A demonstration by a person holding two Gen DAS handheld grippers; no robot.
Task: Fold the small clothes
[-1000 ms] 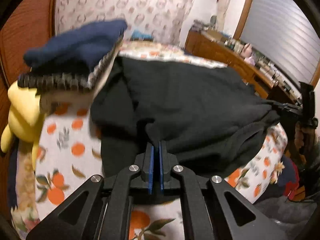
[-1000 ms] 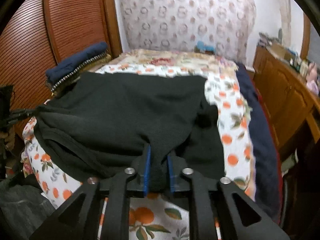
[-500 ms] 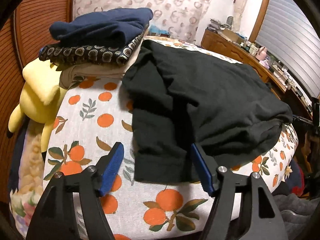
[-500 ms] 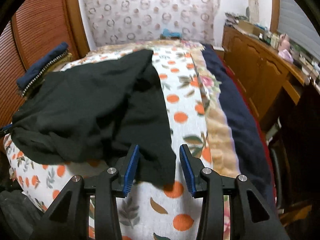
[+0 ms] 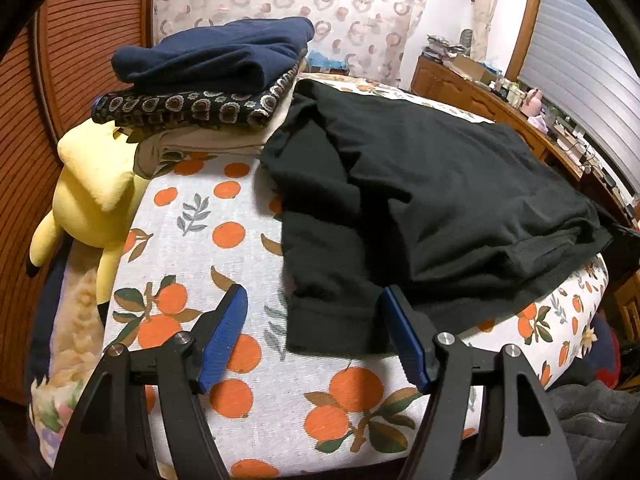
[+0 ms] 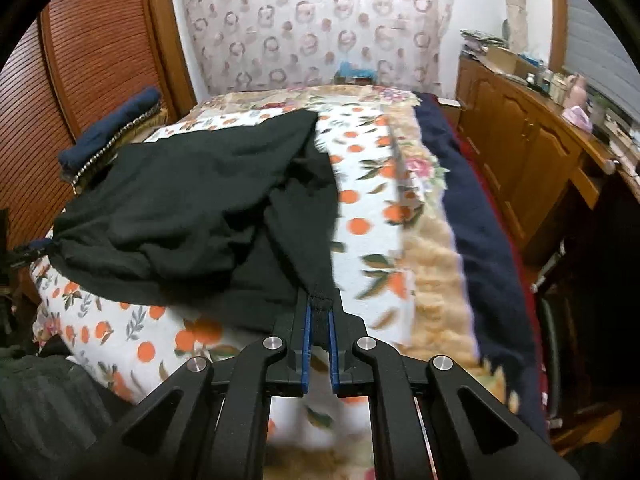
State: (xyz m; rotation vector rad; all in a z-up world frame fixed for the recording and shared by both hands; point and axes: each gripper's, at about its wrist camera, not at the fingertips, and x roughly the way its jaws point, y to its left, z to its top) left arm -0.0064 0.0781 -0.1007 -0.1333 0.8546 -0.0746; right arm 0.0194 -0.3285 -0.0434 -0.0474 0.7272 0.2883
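A black garment (image 5: 432,200) lies spread and rumpled on the orange-print bedspread (image 5: 224,240). My left gripper (image 5: 314,320) is open, low over the bed's near edge. The garment's near hem lies between its blue pads (image 5: 224,332) without touching them. In the right wrist view the same black garment (image 6: 192,216) stretches from the left toward me. A narrow end of it runs into my right gripper (image 6: 320,320), whose jaws are closing tight, the pads pressing the fabric.
A stack of folded clothes (image 5: 212,80), navy on top, sits at the bed's far left beside a yellow plush toy (image 5: 92,200). A navy blanket (image 6: 480,220) runs along the bed's right side. A wooden cabinet (image 6: 520,152) stands beyond it; slatted wooden doors are on the left.
My left gripper let go of the black garment and opened, dropping a little. My right gripper opened, shifted right along the bed, then shut on the garment's end.
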